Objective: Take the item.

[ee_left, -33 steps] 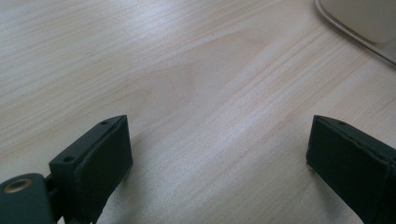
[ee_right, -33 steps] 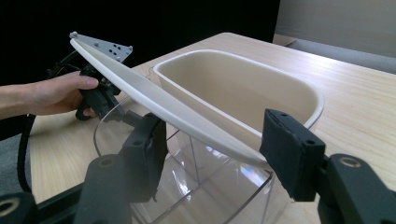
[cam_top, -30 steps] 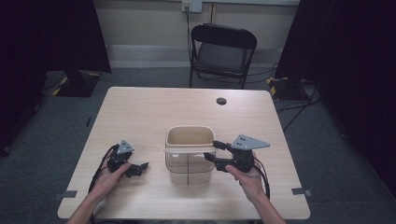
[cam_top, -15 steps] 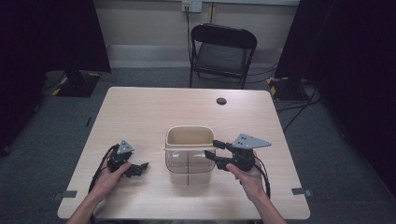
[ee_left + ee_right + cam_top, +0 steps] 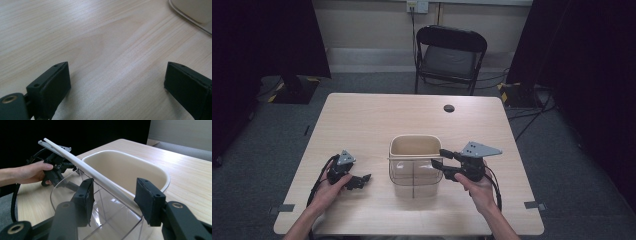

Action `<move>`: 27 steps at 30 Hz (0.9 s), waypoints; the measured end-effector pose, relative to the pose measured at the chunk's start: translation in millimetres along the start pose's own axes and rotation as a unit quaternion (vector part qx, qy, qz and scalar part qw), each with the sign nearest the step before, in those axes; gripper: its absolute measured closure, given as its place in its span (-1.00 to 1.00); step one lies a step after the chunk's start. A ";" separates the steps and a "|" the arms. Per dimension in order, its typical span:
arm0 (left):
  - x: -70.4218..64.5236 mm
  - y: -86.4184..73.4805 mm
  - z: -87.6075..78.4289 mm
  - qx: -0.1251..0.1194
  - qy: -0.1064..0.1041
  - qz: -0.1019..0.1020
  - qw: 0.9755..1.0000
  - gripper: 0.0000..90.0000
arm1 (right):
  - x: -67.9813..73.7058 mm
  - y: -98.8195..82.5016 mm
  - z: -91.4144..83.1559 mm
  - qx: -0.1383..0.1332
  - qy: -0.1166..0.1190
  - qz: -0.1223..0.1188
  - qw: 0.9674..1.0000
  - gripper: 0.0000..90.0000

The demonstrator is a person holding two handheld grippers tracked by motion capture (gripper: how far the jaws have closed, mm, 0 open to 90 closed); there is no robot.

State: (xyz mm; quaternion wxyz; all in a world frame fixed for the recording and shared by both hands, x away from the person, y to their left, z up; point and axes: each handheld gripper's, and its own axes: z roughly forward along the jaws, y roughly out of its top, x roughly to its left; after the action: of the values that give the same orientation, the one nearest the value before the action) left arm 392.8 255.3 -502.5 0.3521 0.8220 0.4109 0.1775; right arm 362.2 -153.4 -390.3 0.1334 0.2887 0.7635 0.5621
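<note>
Bin [image 5: 414, 167] rim between right tool [image 5: 113, 195] jaws, closing, not yet clamped; left tool [image 5: 117, 85] wide apart.

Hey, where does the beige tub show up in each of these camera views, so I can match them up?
High view: the beige tub sits mid-table, just behind the clear container.
Left gripper view: a cream corner at the top right edge, most likely its side.
Right gripper view: centre of the picture, behind the clear container and the white bar.
Shared landmark: the light wooden table under it.
</note>
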 end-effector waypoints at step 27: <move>0.0 0.0 0.0 0.000 0.000 0.000 1.000 -0.86 | -7.3 1.5 4.8 -0.002 0.005 0.006 1.000 0.20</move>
State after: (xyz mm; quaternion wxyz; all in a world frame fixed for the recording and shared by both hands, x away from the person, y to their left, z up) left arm 392.8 255.3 -502.5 0.3523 0.8219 0.4110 0.1775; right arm 370.9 -153.6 -391.4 0.1273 0.2903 0.7614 0.5655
